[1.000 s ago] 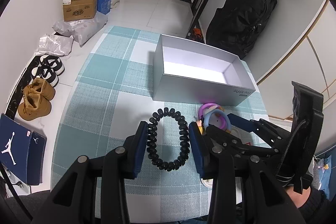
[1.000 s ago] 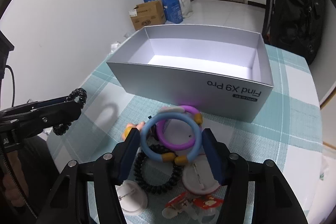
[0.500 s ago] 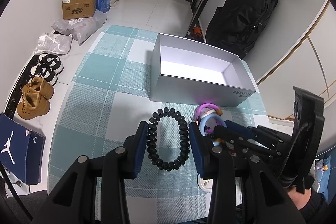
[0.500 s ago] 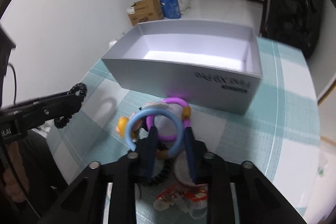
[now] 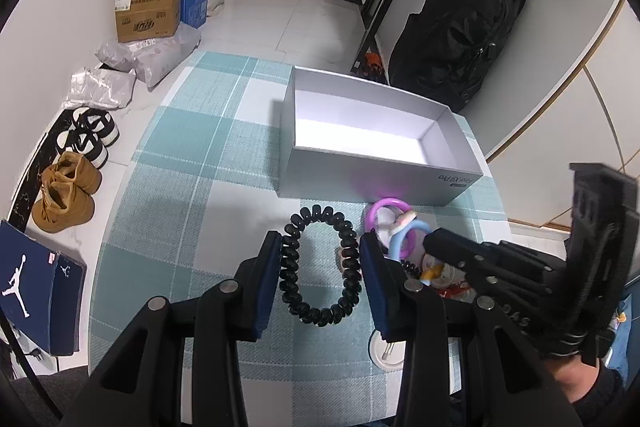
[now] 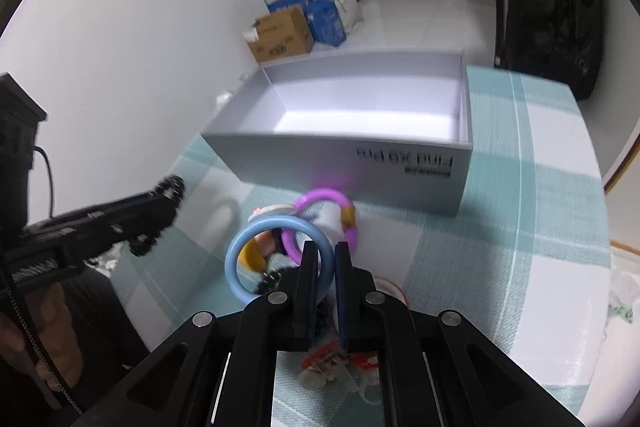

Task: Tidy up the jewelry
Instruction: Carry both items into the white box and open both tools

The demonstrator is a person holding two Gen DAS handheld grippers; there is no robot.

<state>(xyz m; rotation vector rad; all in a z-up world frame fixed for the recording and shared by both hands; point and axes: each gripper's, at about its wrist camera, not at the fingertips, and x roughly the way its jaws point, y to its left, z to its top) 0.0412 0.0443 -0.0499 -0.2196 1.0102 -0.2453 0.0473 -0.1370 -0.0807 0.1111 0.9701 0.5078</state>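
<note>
Right gripper [image 6: 326,263] clamped on the near edge of a pale blue plastic bangle [image 6: 276,255], pads close together with the ring's band between them, ring standing tilted above the tabletop [image 6: 540,227] with its teal-and-white checked cloth. Just behind it, a purple plastic bangle [image 6: 320,217] with a tan bead, close to the front wall of an open grey cardboard box [image 6: 360,163]. Under the right gripper, a jumble of small pieces, among them a round white badge [image 5: 386,349] and something red and white, too blurred to name with any confidence.

Left gripper [image 5: 320,281] closed on a black spiral-coil hair tie [image 5: 320,263], blue pads pressing its left and right sides, loop stretched into a long oval. Held in front of the box, beside and to the left of the bangles. Box interior white and bare.
</note>
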